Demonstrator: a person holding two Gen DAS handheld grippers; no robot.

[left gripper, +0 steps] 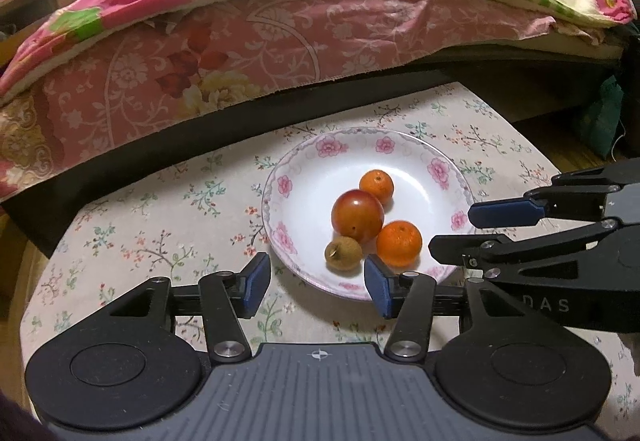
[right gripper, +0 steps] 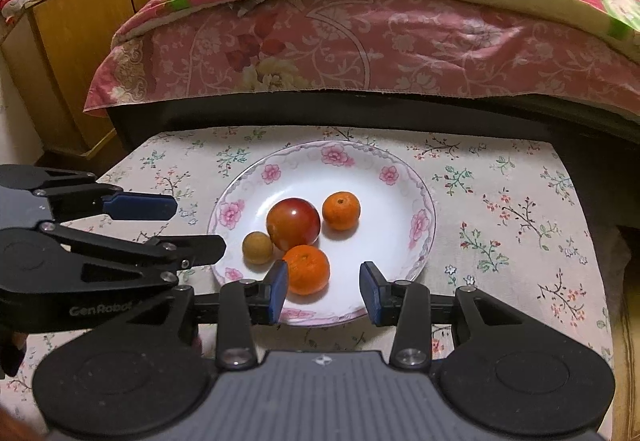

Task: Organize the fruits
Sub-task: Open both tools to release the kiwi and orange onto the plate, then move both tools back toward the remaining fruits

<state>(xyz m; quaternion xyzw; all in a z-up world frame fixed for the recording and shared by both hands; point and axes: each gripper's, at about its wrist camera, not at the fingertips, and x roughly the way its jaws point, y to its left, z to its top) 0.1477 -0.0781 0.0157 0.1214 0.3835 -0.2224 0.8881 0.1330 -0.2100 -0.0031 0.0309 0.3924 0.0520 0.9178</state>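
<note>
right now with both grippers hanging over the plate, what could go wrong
The four fruits touch in one cluster on the plate, so nudging the tomato could roll the small brown fruit or the far orange away. The near orange lies close to the near rim, and a push might send it off. The open left gripper and right gripper crowd the same edge and may collide.

"DAS" on the right claw, "GenRobot" on the left claw
</note>
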